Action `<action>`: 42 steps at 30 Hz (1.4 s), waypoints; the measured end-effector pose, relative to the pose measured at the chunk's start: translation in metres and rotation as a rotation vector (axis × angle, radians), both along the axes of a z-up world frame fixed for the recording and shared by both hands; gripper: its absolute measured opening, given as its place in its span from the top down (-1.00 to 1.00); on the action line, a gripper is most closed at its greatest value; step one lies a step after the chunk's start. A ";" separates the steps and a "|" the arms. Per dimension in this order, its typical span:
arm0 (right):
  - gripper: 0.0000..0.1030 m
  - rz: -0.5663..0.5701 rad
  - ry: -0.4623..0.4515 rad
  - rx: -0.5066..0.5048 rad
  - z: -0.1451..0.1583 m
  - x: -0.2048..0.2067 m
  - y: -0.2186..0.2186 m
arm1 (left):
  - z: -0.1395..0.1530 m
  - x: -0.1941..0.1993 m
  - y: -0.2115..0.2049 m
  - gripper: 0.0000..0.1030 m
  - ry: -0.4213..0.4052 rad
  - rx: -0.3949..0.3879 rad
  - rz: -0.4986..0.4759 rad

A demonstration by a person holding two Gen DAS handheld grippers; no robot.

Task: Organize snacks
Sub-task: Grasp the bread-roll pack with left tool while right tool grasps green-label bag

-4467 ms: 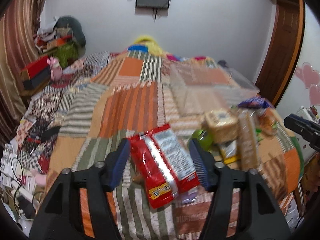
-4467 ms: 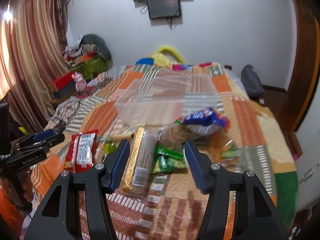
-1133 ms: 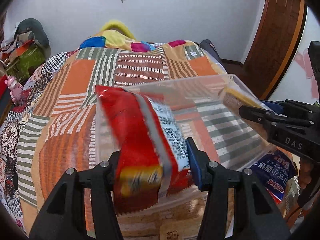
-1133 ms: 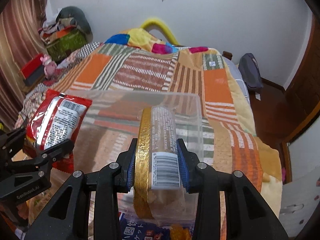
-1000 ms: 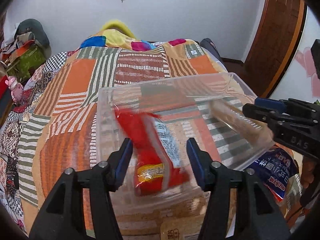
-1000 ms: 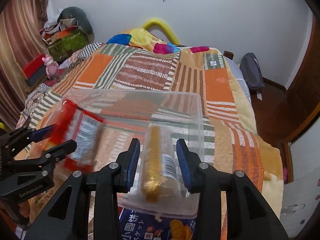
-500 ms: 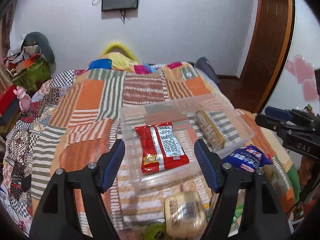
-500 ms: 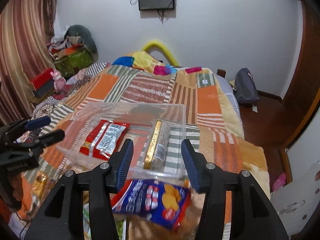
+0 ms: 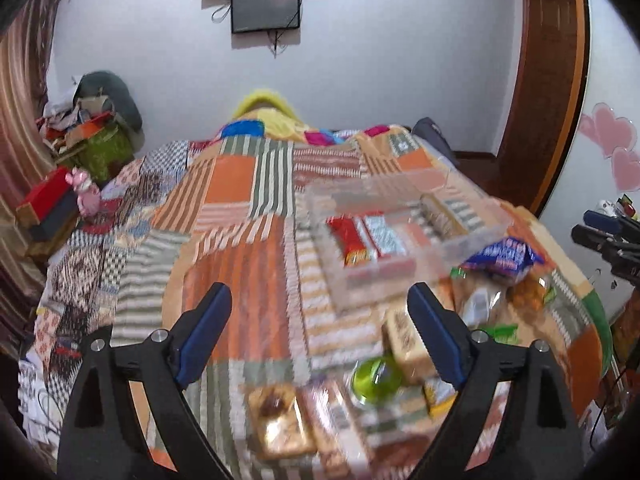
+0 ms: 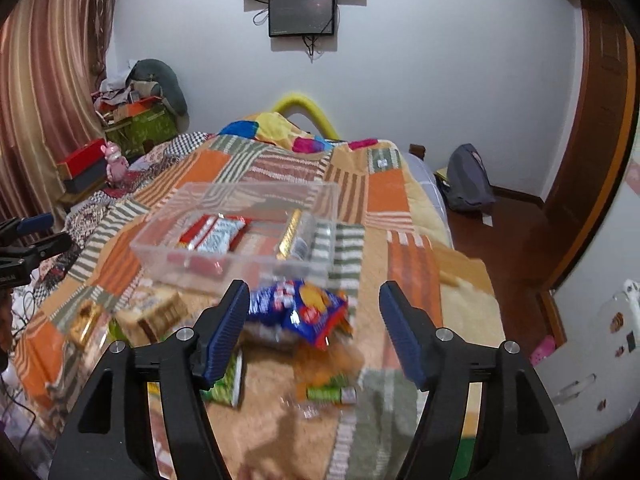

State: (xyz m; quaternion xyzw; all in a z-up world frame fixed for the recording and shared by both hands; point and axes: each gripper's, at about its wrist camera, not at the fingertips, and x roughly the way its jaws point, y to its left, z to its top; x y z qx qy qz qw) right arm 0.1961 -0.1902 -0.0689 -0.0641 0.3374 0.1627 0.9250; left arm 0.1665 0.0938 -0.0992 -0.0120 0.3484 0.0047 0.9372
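left hand-held gripper point(image 9: 320, 332): i see its jaws opening wide, nothing between the pads, hovering over the bed point(image 9: 240, 264).
right hand-held gripper point(image 10: 314, 320): i see its jaws opening too, holding nothing; the blue snack bag point(image 10: 300, 312) lies on the quilt beyond them.
clear bin point(image 10: 240, 258): sits on the bed, ahead of both grippers.
red packet point(image 10: 214, 234): lies flat in the bin's left part.
gold-edged biscuit pack point(image 10: 292, 236): in the bin's right part, apart from the red packet.
loose snacks point(image 9: 404, 344): piled just before the bin; blurred, possibly cakes and a green tub.
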 end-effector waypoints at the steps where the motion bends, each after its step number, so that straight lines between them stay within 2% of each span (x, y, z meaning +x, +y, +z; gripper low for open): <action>1: -0.25 -0.004 0.006 -0.001 -0.002 -0.002 -0.002 | -0.005 -0.004 0.004 -0.75 0.013 -0.007 0.008; 9: -0.28 -0.047 0.084 0.023 -0.029 -0.020 -0.019 | -0.063 -0.025 0.030 -0.75 0.152 -0.058 0.065; 15: -0.28 -0.062 0.148 0.003 -0.056 -0.013 -0.022 | -0.102 -0.027 0.045 -0.75 0.245 -0.087 0.107; 19: -0.28 -0.059 0.185 0.006 -0.065 -0.004 -0.021 | -0.122 -0.025 0.049 -0.75 0.288 -0.087 0.116; 21: -0.29 -0.056 0.193 0.010 -0.069 0.000 -0.019 | -0.125 -0.024 0.053 -0.74 0.270 -0.108 0.128; 27: -0.32 -0.053 0.228 -0.001 -0.085 0.014 -0.013 | -0.130 -0.015 0.061 -0.43 0.268 -0.149 0.139; 29: -0.32 -0.055 0.246 -0.006 -0.092 0.018 -0.012 | -0.138 -0.010 0.058 -0.31 0.305 -0.110 0.135; 32: -0.33 -0.041 0.274 0.020 -0.100 0.021 -0.010 | -0.142 -0.012 0.052 -0.31 0.287 -0.056 0.132; 36: -0.34 -0.032 0.252 -0.020 -0.103 0.017 -0.003 | -0.143 -0.014 0.051 -0.23 0.277 -0.048 0.135; 37: -0.33 -0.029 0.247 -0.029 -0.103 0.016 -0.001 | -0.142 -0.014 0.050 -0.13 0.275 -0.041 0.133; 38: -0.31 -0.023 0.248 -0.031 -0.103 0.015 -0.001 | -0.141 -0.014 0.048 -0.01 0.273 -0.031 0.132; 40: -0.25 -0.015 0.248 -0.025 -0.103 0.011 -0.002 | -0.138 -0.015 0.043 0.10 0.276 -0.005 0.120; 42: -0.08 -0.014 0.250 -0.008 -0.101 0.008 -0.005 | -0.136 -0.015 0.040 0.14 0.279 0.013 0.112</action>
